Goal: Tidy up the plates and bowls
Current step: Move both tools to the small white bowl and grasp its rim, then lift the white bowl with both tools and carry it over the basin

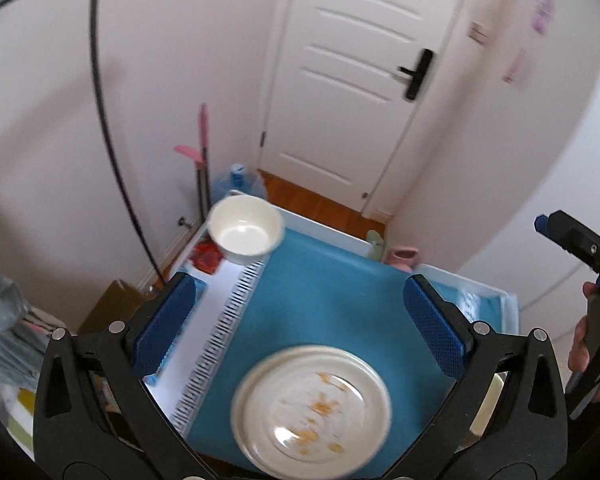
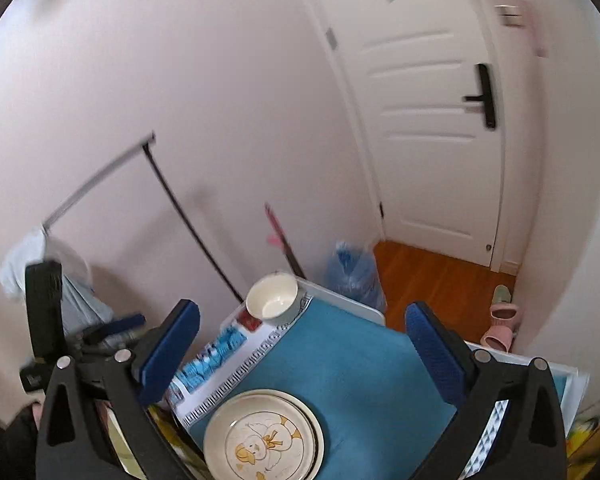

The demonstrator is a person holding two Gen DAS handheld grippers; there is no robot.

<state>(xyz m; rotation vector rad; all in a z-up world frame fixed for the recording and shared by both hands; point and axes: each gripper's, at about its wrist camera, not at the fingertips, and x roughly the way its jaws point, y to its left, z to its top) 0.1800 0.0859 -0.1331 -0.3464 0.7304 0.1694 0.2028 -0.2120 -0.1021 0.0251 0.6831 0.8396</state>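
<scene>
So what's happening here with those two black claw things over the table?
A person is holding a claw in each hand and tidying dishes. Both the left claw and the right claw are open and hold nothing, hovering above a blue mat. A plate with a duck picture sits at the near edge of the mat, apparently stacked on another plate. A white bowl stands at the far left corner, apart from the plates. Nothing is being gripped yet.

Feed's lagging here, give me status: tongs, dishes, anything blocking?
Left tongs open, empty. Right tongs open, empty. Plate near edge of blue mat, white bowl at far corner. Nothing between them.
</scene>
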